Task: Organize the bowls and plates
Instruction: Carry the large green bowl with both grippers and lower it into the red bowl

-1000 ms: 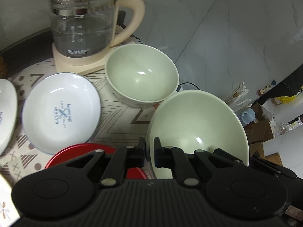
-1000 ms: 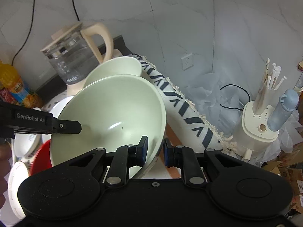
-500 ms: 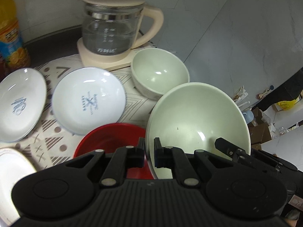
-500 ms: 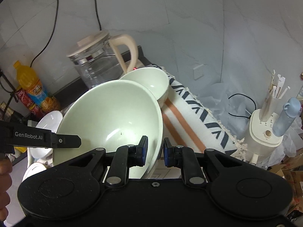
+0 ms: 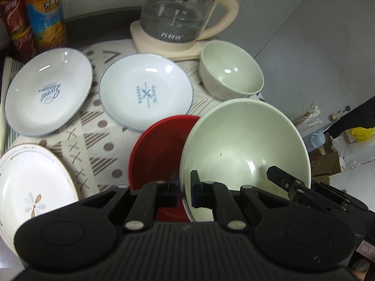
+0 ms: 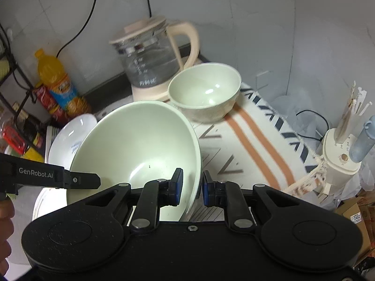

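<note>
A large pale green bowl (image 5: 243,154) hangs tilted above the patterned cloth, gripped at both sides of its rim. My left gripper (image 5: 184,189) is shut on the rim's left side, and my right gripper (image 6: 191,188) is shut on the right side of the same large bowl (image 6: 138,145). Partly under the large bowl's left edge lies a red dish (image 5: 159,145). A smaller green bowl (image 5: 232,75) stands on the cloth beyond, by the kettle. Two white printed plates (image 5: 145,91) (image 5: 48,91) and a gold-rimmed plate (image 5: 30,187) lie to the left.
A glass kettle (image 5: 180,16) on a cream base stands at the back. An orange juice bottle (image 5: 44,14) and a red can (image 5: 18,28) are at the back left. The table edge drops off right of the small bowl (image 6: 206,89). A hand (image 6: 4,222) holds the left gripper.
Both grippers have carried the large bowl left and back, away from the kettle and small bowl. More plates, the bottle and the can have come into view. Both grips are unchanged.
</note>
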Tool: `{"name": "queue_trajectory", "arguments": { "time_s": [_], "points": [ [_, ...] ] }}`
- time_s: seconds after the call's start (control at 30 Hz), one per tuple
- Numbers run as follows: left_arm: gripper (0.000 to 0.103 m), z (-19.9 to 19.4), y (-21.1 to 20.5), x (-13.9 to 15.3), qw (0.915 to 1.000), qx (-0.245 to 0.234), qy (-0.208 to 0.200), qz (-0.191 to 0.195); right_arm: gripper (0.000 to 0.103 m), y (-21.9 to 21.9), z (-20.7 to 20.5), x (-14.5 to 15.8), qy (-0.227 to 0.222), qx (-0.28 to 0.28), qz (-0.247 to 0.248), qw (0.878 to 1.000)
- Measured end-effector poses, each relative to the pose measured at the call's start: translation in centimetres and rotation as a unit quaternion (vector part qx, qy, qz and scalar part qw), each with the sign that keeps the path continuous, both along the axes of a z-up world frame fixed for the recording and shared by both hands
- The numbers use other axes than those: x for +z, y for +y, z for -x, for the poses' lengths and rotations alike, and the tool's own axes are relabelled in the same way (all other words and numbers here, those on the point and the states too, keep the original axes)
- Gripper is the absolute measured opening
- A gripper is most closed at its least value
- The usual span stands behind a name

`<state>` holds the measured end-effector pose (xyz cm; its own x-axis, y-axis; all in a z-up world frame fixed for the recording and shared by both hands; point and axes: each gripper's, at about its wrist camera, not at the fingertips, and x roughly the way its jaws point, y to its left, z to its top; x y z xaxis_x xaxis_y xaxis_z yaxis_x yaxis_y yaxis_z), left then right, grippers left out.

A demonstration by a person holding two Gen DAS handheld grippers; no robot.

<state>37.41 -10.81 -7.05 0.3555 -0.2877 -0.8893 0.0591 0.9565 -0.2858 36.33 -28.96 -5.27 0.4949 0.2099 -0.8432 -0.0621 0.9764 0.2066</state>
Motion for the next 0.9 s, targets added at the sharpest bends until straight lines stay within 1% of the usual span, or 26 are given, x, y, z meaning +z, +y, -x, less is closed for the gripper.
{"name": "queue_trajectory", "arguments": {
  "time_s": [0.13, 0.2, 0.27, 0.43, 0.6, 0.67, 0.7, 0.8, 0.9],
  "points": [
    [0.008, 0.2, 0.4, -1.0, 0.9999, 0.005, 0.01, -0.001, 0.017, 0.7, 0.1, -0.8, 0.008, 0.001, 0.003, 1.0],
    [0.008, 0.2, 0.7, -1.6, 0.9997, 0.015, 0.015, -0.008, 0.017, 1.7, 0.1, -1.1, 0.002, 0.016, 0.027, 1.0],
    [0.008, 0.0, 1.1, -2.1, 0.9994, 0.025, 0.021, -0.008, 0.017, 2.5, -0.1, -1.2, -0.005, 0.031, 0.039, 0.999],
    [0.008, -0.6, 1.6, -3.1, 0.9985, 0.04, 0.037, -0.007, 0.017, 3.6, -1.2, -2.0, -0.002, 0.053, 0.051, 0.997],
    [0.008, -0.7, 1.7, -3.9, 0.9977, 0.046, 0.046, -0.02, 0.017, 4.3, -1.7, -2.9, 0.003, 0.069, 0.065, 0.995],
    [0.009, -0.8, 2.1, -4.2, 0.9971, 0.053, 0.053, -0.015, 0.014, 4.2, -1.9, -3.3, 0.015, 0.067, 0.06, 0.996],
    [0.009, -0.9, 2.2, -4.3, 0.9967, 0.055, 0.058, -0.013, 0.009, 4.3, -2.0, -3.5, 0.015, 0.07, 0.068, 0.995],
    [0.01, -0.9, 2.6, -4.3, 0.9966, 0.055, 0.058, -0.018, 0.01, 4.7, -1.9, -3.7, 0.012, 0.084, 0.083, 0.993],
    [0.011, -1.0, 2.7, -4.0, 0.9969, 0.051, 0.058, -0.016, 0.01, 5.7, -1.7, -3.8, -0.004, 0.107, 0.115, 0.988]
  ]
}}
